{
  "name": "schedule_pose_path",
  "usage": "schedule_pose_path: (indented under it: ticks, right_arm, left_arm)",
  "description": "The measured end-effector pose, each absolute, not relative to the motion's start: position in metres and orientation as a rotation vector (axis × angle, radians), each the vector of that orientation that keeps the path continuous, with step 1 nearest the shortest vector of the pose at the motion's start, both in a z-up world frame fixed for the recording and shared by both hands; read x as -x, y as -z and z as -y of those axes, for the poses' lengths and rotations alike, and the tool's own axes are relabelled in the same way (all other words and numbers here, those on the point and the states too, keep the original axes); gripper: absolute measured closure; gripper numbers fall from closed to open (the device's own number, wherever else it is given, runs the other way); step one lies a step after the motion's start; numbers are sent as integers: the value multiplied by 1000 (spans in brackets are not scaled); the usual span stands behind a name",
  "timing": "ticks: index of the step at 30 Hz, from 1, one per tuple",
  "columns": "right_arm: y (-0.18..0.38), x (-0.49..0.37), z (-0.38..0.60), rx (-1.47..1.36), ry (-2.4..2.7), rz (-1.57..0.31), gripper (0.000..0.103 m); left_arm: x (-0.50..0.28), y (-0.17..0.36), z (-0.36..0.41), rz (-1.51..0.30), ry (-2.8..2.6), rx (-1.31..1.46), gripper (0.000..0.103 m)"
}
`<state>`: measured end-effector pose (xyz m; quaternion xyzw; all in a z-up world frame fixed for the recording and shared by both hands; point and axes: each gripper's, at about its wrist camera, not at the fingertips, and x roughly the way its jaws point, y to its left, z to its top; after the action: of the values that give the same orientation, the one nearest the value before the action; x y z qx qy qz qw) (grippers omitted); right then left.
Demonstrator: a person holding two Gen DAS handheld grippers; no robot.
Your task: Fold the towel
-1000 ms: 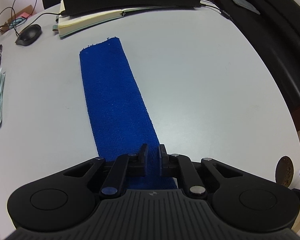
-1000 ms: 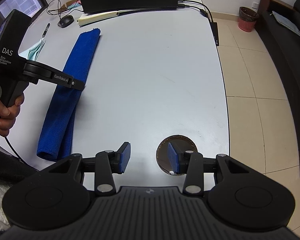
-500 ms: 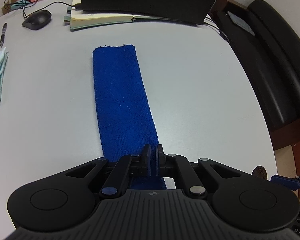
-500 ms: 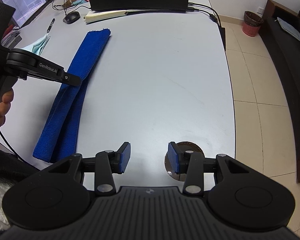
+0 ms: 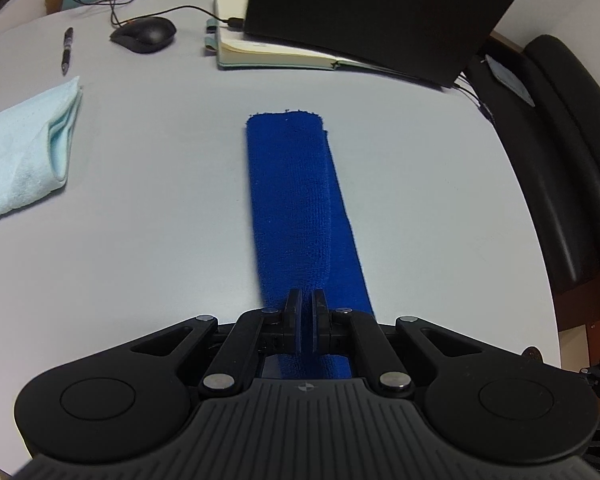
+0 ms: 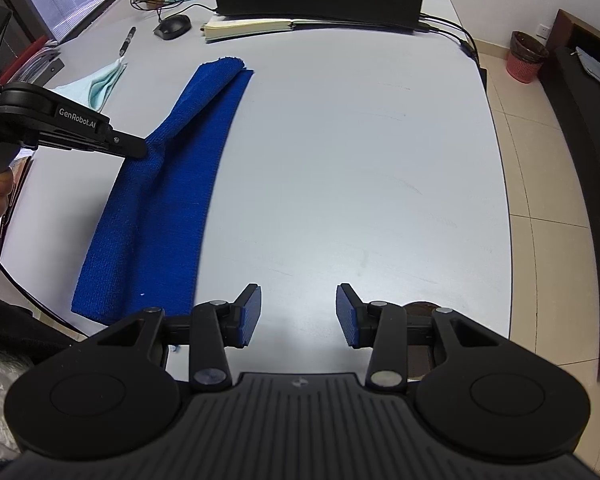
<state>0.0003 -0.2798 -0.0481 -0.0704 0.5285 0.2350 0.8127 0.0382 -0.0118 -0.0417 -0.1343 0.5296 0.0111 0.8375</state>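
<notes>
Towel (image 6: 168, 184), blue, lay as a long narrow strip on the white table (image 6: 360, 160), running from near the table's front-left edge toward the back, stopping short of the notebook (image 5: 276, 54) and black monitor (image 5: 380, 12) at the back edge. Left gripper (image 5: 307, 318) was pinched closed on the towel's upper layer, about midway along the left long edge, with that fold lifted into a ridge while the lower layer stayed flat on the table. Right gripper (image 6: 299, 314) hung open and empty over the front edge, well apart from the towel, fingers (image 6: 249, 314) spread wide.

Towel looked like terry or microfibre: light, soft, limp, no stiffness. It sagged on both sides of the pinch, so one grip point likely won't carry the whole length cleanly. Fabric was grippy rather than slippery, and could drag on the tabletop instead of sliding. Not fragile.

Best holds, judging from the layout: the two corners of one short end, one per gripper, or the left pinch plus a right pinch farther along the same long edge. Near short end by the front-left edge looked easiest for the right gripper.

Pale green cloth (image 5: 24, 148), pen (image 5: 67, 50) and mouse (image 5: 144, 34) sat toward the table's back-left corner, well apart from the towel.
</notes>
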Motion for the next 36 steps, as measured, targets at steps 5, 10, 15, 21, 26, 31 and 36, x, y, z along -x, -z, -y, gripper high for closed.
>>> schedule_pose_path:
  ticks: [5,10,15,21,26,31,36]
  right_arm:
    - [47,2,267,160,-516,-1130,60]
    - [47,6,257,168,-521,-1131,60]
    - [47,10,247,169,-523,-1134,60]
    - [48,13,234,173,-533,-1139,60]
    - [48,17,227,175,-538,-1143,60]
    - [48,19,227,173,-534,-1145,60]
    - [48,19,234,162,-521,-1146,60]
  left_arm:
    - [-33,47,-8,-1140,-73,291,98]
    - [-26,50,-22,-1141,-119,251,96]
    - [-22,52,-35,-1146,-144,253,87]
    - [-15,43,-42,-1125,-138,217,75]
    - [-14,36,-35,-1116,-90,196,75]
    - [-17,33,-22,-1122,-45,176,75]
    - [-20,34,-9,-1132,-15,161,74]
